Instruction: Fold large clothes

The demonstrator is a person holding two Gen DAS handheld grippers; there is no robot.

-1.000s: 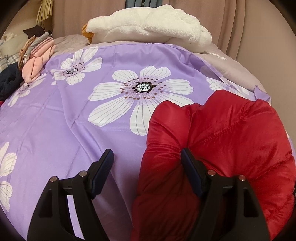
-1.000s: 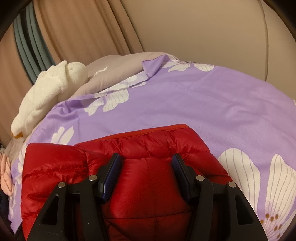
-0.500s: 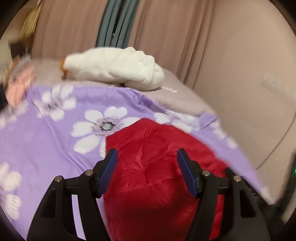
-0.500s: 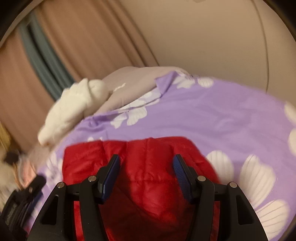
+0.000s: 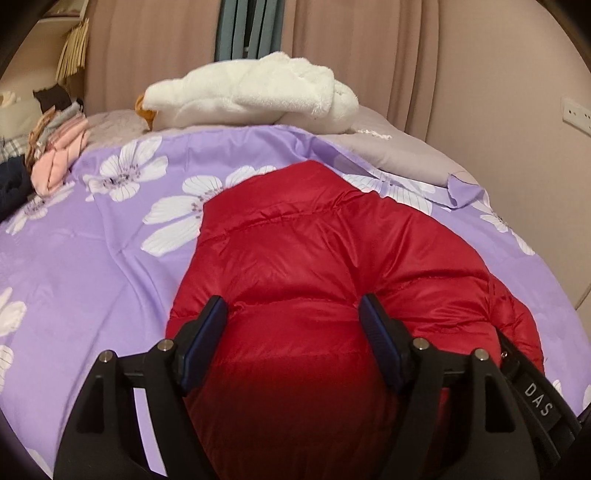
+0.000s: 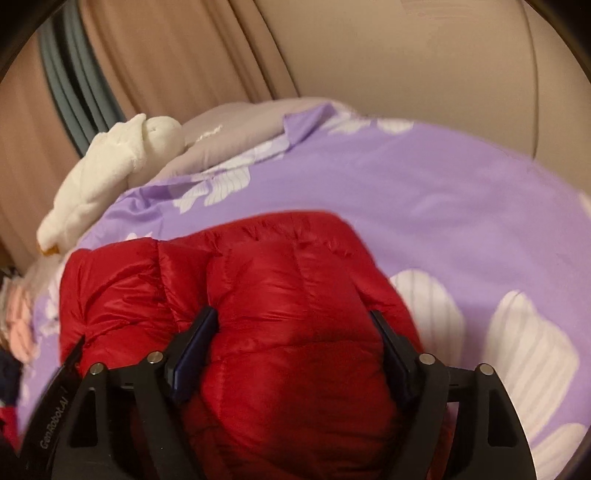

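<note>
On the purple bedspread (image 5: pixel 92 266), both grippers (image 5: pixel 295 314) (image 6: pixel 291 328) straddle the red jacket (image 5: pixel 314 258), jaws spread.

Black left tongs (image 5: pixel 295 314) and right tongs (image 6: pixel 295 325), blue pads, silver screws, white lettering.

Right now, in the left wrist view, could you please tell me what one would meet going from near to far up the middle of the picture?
Left tool → red puffer jacket → purple floral bedsheet → white plush blanket → curtains.
</note>
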